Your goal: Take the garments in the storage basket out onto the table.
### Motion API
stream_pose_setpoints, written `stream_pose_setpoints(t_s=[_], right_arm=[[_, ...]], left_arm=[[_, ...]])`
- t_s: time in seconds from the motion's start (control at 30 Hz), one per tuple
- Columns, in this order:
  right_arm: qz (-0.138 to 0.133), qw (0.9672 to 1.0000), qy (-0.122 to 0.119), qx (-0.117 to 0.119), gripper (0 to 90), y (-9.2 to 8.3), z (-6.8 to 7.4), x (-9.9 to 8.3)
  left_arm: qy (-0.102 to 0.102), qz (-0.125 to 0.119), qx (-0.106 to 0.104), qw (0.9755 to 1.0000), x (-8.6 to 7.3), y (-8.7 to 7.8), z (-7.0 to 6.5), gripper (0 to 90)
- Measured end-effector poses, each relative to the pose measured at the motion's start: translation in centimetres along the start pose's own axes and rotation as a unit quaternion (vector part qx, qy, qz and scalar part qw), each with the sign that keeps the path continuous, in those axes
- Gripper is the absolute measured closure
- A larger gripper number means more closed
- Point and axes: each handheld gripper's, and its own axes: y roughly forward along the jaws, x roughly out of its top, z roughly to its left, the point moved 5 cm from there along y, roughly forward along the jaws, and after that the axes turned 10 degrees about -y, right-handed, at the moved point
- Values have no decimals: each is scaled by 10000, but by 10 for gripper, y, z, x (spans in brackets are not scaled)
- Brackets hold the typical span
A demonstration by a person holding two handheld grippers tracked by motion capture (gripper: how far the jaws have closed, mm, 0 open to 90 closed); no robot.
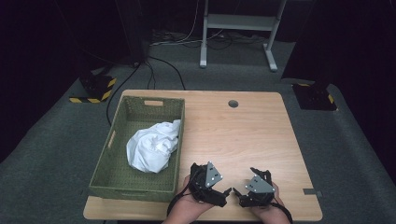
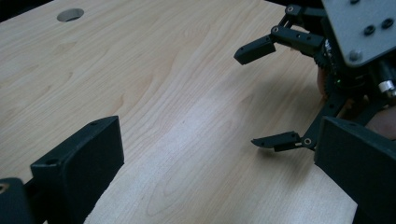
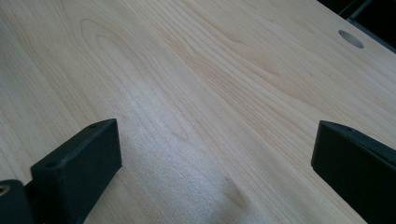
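Resting apart on table [image 1: 243, 135]: left tool [image 1: 223, 195], right tool [image 1: 239, 193], jaws spread.

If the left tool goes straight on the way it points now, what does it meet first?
Most likely the right tool: it sits ahead and to one side of the open left tool, jaws spread. Between them lies bare wooden table. Depth is unclear, so the left tool might pass just beside it.

Left gripper [image 1: 223, 190] and right gripper [image 1: 239, 192], each hand-held, apparently face each other, jaws spread wide.
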Motion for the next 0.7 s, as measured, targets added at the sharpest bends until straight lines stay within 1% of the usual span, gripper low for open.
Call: stream_pose_setpoints(t_s=[0.2,0.4,0.47,0.5,0.6,0.7], right_arm=[[5,10000,-23,16,14,0,0,0],[-60,10000,53,20,14,-1,-1,0],[-66,9999,74,17,14,-1,-1,0],[-73,9999,83,12,14,-1,-2,0],[-28,10000,79,-4,14,0,-2,0],[-17,10000,50,9,14,0,-1,0]], left_arm=[[40,43,-52,10000,5,-5,0,16],[-8,61,-81,9999,7,-8,1,17],[-43,44,-106,9999,9,-11,2,17],[-8,10,-96,10000,12,-14,2,18],[7,-15,-85,10000,14,-18,3,18],[-45,-53,-75,9999,18,-22,7,18]])
